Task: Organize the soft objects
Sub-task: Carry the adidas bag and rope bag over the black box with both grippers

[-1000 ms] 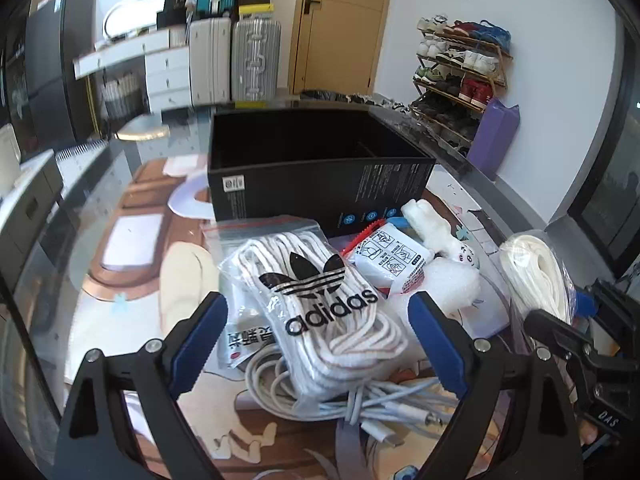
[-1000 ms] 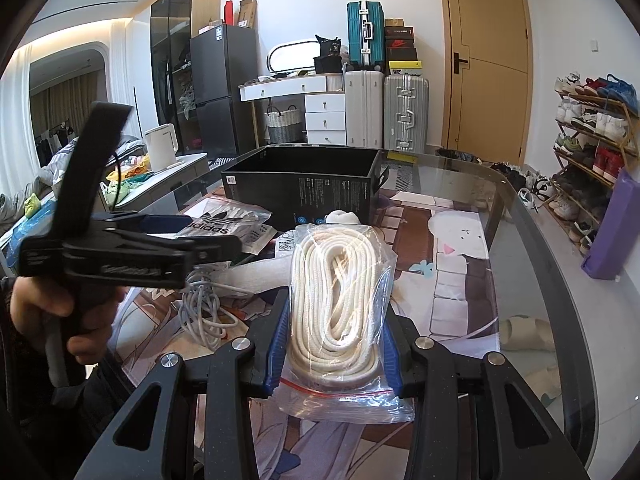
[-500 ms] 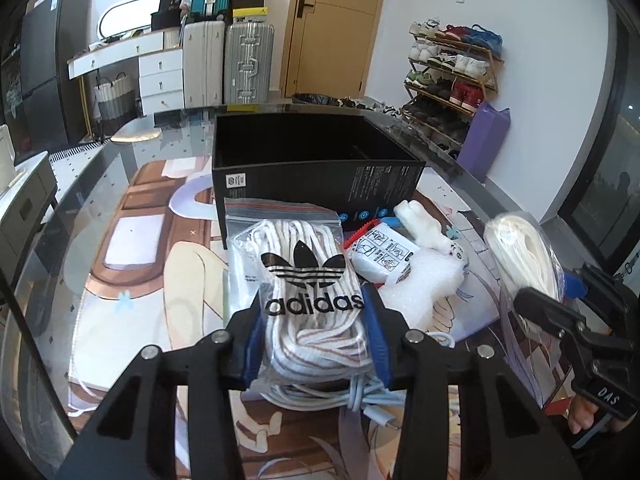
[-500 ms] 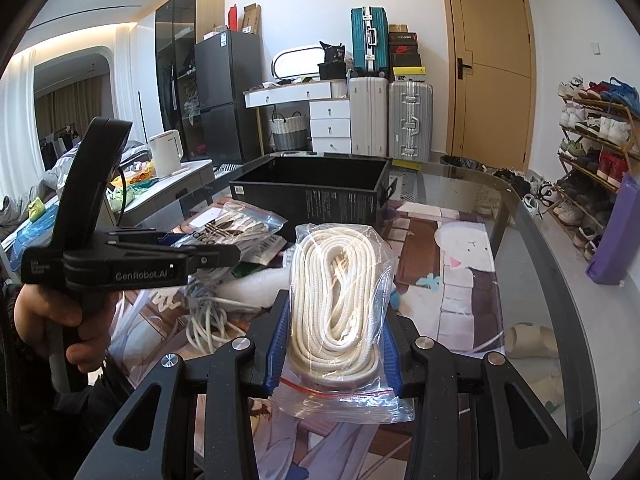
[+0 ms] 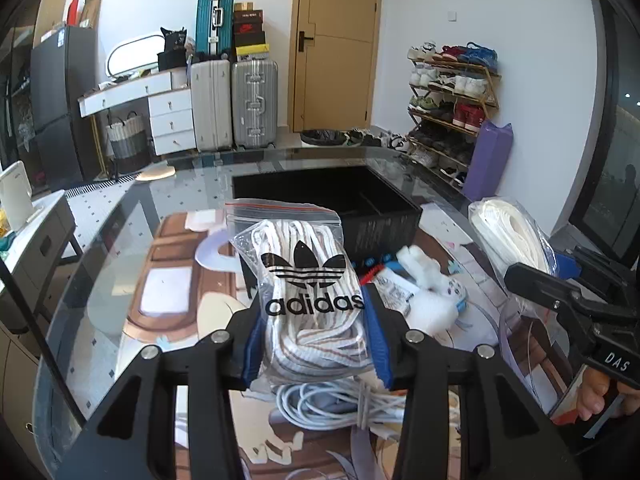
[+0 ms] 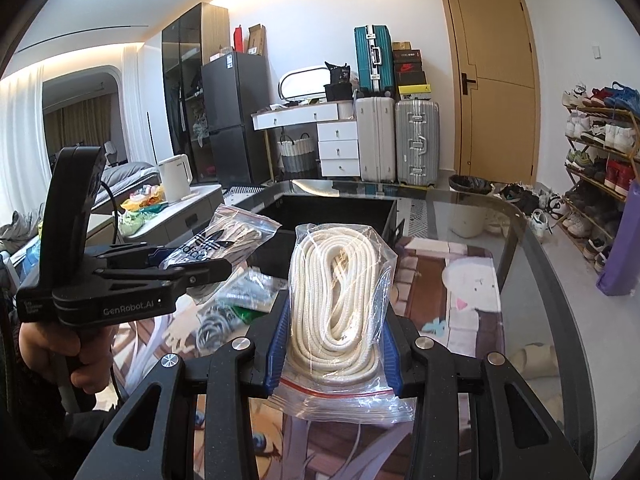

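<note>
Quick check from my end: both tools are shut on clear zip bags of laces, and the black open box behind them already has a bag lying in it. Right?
Not quite: in the left wrist view the black open box shows no bag inside. The rest holds: the left tool grips the clear adidas-printed zip bag of striped laces, and the right tool grips the clear zip bag of cream rope laces.

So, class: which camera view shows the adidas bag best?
The left wrist view: the adidas bag faces the lens, logo readable, clamped in the left tongs. The right wrist view shows it only from the side, smaller, partly behind the tool's black body.
</note>
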{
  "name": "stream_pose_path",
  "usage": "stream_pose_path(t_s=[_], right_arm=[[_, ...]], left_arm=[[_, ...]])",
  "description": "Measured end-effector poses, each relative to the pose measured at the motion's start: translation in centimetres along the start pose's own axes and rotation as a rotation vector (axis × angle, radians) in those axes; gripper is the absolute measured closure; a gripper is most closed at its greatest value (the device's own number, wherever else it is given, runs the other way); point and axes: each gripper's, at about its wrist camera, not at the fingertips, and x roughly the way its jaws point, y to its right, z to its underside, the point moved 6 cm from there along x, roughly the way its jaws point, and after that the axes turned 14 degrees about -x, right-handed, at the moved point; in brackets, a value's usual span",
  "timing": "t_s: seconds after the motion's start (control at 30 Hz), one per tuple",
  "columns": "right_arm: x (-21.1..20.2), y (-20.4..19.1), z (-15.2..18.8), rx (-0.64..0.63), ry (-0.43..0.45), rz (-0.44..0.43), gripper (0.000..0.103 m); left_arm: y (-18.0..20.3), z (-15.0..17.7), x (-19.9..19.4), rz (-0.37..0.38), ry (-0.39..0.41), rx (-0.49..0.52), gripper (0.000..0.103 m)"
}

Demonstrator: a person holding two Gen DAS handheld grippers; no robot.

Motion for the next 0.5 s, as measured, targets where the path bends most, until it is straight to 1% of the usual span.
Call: stream_pose_path(t_s=[0.17, 0.5], right_arm=[[0.4, 0.6, -1.6, 0.002, 0.019, -0.017, 0.063], [3.2, 2.3, -4.2, 0.008, 0.022, -0.043, 0.063]], left_arm=[[-0.3, -1.2, 0.1, -0.010, 0.022, -0.008, 0.060], [-1.6, -3.7, 1.5, -0.017, 0.040, -0.046, 0.060]])
